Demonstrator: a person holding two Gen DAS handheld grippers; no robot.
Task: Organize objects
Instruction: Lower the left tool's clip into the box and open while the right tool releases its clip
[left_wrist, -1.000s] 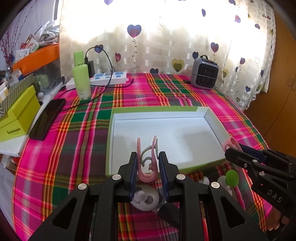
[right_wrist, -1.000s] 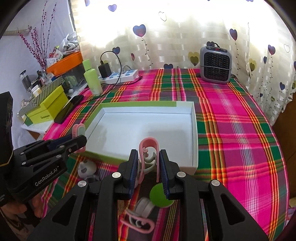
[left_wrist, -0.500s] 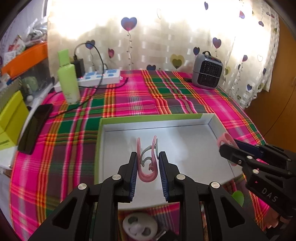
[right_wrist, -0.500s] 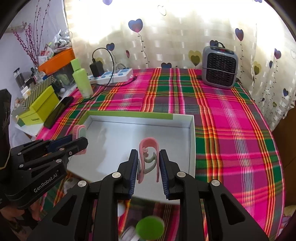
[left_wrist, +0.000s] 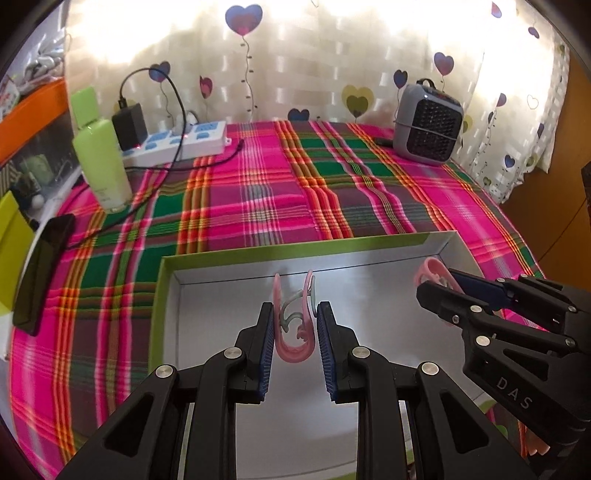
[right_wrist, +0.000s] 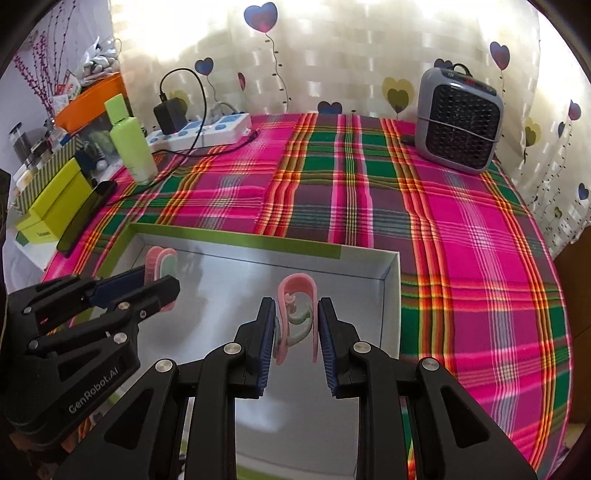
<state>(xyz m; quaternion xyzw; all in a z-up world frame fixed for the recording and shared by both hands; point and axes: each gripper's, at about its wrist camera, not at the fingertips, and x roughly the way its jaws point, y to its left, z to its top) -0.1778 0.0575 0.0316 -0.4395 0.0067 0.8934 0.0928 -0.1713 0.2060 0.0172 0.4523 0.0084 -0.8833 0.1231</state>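
Note:
A shallow box (left_wrist: 295, 252) with a white inside and green rim lies on the plaid cloth. My left gripper (left_wrist: 295, 308) hangs over the box floor, shut on a pink and grey plastic clip (left_wrist: 293, 345) that stands upright between the pads. My right gripper (right_wrist: 296, 302) is over the same box (right_wrist: 236, 236), shut on a second pink clip (right_wrist: 297, 284). Each gripper shows in the other's view: the right gripper (left_wrist: 437, 282) with its clip (left_wrist: 430, 267) at the right, the left gripper (right_wrist: 157, 278) with its clip (right_wrist: 160, 258) at the left. They are side by side and apart.
Behind the box the plaid cloth (left_wrist: 258, 192) stretches back to a grey heater (left_wrist: 428, 133) at the back right. A white power strip (left_wrist: 177, 144), a green bottle (left_wrist: 103, 162), a black phone (left_wrist: 40, 273) and a yellow-green carton (right_wrist: 55, 206) stand along the left side.
Both grippers have moved forward with their clips, from the box's near edge to over its floor. The small round items on the cloth in front have dropped out of view.

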